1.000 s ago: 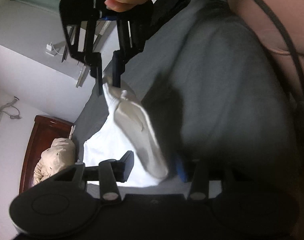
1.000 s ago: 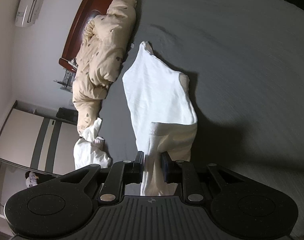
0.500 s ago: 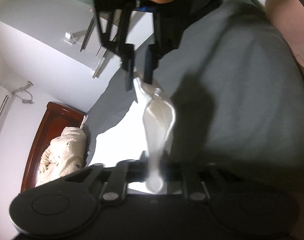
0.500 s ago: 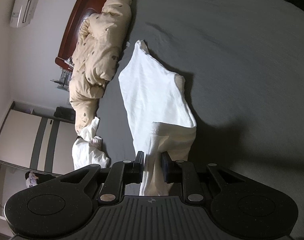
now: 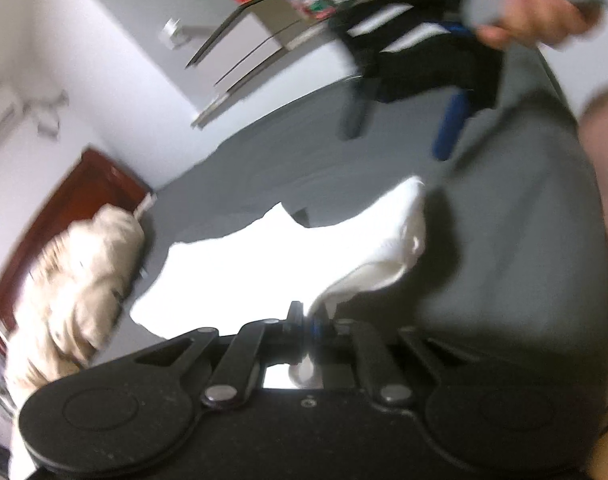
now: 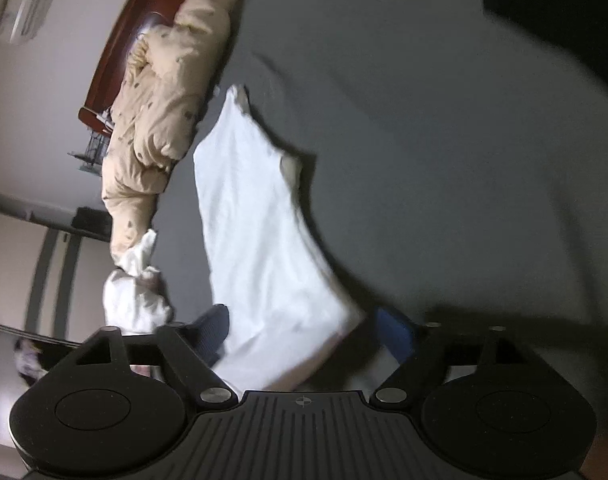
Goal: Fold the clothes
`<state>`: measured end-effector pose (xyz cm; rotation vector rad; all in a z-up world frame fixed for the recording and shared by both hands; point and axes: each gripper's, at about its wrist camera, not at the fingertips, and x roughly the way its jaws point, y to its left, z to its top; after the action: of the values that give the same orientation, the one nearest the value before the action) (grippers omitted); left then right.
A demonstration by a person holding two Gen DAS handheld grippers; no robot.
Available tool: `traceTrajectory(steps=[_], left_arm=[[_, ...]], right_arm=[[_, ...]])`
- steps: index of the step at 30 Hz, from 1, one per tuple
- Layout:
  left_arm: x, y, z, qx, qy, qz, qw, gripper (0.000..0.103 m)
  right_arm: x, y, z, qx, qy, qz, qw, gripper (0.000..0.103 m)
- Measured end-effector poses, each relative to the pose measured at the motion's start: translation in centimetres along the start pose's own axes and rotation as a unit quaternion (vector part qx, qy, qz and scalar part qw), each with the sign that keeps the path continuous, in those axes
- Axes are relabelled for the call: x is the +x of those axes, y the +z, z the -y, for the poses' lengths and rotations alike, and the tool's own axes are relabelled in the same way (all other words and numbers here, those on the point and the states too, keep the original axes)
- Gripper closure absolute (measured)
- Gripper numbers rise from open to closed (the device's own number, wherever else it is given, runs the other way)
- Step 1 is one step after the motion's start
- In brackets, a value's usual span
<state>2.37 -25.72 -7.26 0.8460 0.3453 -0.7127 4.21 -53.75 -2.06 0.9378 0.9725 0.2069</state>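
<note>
The left gripper (image 5: 308,322) has its black jaws pressed together on a corner of the white, soft cotton garment (image 5: 271,256), and the pinched cloth bunches between the pads and spills just behind them. From that grip the garment runs forward and away from the left gripper, spread across the dark grey bed sheet (image 5: 504,240), with its far edge raised in a rounded fold ahead and to the right of the jaws.

The right gripper (image 6: 299,330) has its jaws opening, the blue-padded fingers (image 6: 396,332) standing wide apart. The near end of the white garment (image 6: 259,240) lies in the gap between them without either pad pressing on it, and the cloth stretches forward from there to a narrow tip well ahead.

In the left wrist view the right gripper (image 5: 404,120) hangs above the sheet beyond the garment, apart from it, held by a hand (image 5: 532,16).

Left of both grippers a beige patterned quilt (image 6: 163,120) is bunched along a reddish-brown wooden headboard (image 6: 143,12). A crumpled white cloth (image 6: 135,292) lies just left of the right gripper's left finger.
</note>
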Motion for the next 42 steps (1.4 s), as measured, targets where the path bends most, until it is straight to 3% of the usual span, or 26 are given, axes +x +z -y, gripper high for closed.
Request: traceTrajectory(steps=[2,3,4,5,6,8,10,11,17,21,24,25,27,30,32,34,35,38,42], left_arm=[[-0.3,0.1,-0.7,-0.019,-0.01,-0.003,0.9998,0.098],[-0.5,0.0,-0.9,-0.023,-0.014,-0.004,0.9996,0.098],[-0.6,-0.1,-1.0,-0.026,-0.018,-0.006,0.9995,0.098],[-0.8,-0.1,-1.2,-0.03,-0.022,-0.006,0.9993,0.098],[-1.0,-0.1,-1.2,-0.033,-0.025,-0.007,0.9991,0.098],[-1.3,-0.1,-1.3,-0.04,-0.029,-0.007,0.9988,0.098],[-1.9,-0.2,-1.2,-0.041,-0.029,-0.007,0.9987,0.098],[-2.0,-0.2,-1.2,-0.041,-0.029,-0.008,0.9987,0.098],[-2.1,-0.1,-1.8,-0.053,-0.028,-0.005,0.9982,0.098],[-2.2,-0.1,-2.1,-0.062,-0.027,-0.004,0.9977,0.098],[-2.3,0.0,-2.2,-0.067,-0.026,-0.001,0.9974,0.097],[-2.4,0.0,-2.2,-0.067,-0.026,0.0,0.9974,0.097],[-2.5,0.0,-2.1,-0.065,-0.026,0.001,0.9976,0.097],[-2.7,-0.3,-1.7,-0.055,-0.03,0.003,0.998,0.097],[-2.9,-0.6,-1.2,-0.035,-0.031,0.002,0.9989,0.096],[-3.1,-1.1,-0.3,-0.004,-0.031,-0.001,0.9995,0.096],[-3.3,-1.3,0.1,0.011,-0.033,-0.002,0.9994,0.096],[-3.7,-2.0,1.1,0.039,-0.05,-0.008,0.9979,0.095],[-5.1,-2.5,1.5,0.053,-0.075,0.0,0.9958,0.097]], right_arm=[[-0.8,-0.7,-1.5,-0.098,-0.018,0.001,0.995,0.021],[-1.1,-1.7,-2.8,-0.18,-0.039,0.008,0.983,0.021],[-1.1,-3.0,-4.1,-0.263,-0.062,0.016,0.963,0.021],[-1.0,-4.5,-5.2,-0.348,-0.086,0.026,0.933,0.021],[-0.6,-6.7,-6.1,-0.439,-0.11,0.041,0.891,0.021],[0.3,-10.9,-7.6,-0.602,-0.154,0.068,0.781,0.021],[1.9,-14.3,-8.0,-0.702,-0.186,0.078,0.683,0.022],[2.7,-15.2,-7.9,-0.725,-0.193,0.078,0.657,0.022],[7.2,-18.0,-6.9,-0.805,-0.228,0.082,0.542,0.022],[9.7,-18.5,-5.6,-0.849,-0.256,0.102,0.451,0.033],[11.0,-17.8,-4.4,-0.869,-0.265,0.113,0.402,0.036],[11.3,-17.5,-3.9,-0.875,-0.27,0.12,0.384,0.041],[11.7,-16.5,-3.3,-0.88,-0.283,0.123,0.362,0.067],[11.4,-15.2,-2.6,-0.887,-0.272,0.117,0.355,0.073],[11.1,-14.9,-2.1,-0.898,-0.261,0.118,0.335,0.077],[10.7,-14.6,-1.7,-0.906,-0.251,0.111,0.323,0.097],[10.5,-14.4,-1.6,-0.909,-0.247,0.106,0.32,0.098],[9.9,-14.1,-1.7,-0.914,-0.235,0.08,0.322,0.099],[8.5,-14.2,-2.6,-0.914,-0.22,0.063,0.334,0.099]])
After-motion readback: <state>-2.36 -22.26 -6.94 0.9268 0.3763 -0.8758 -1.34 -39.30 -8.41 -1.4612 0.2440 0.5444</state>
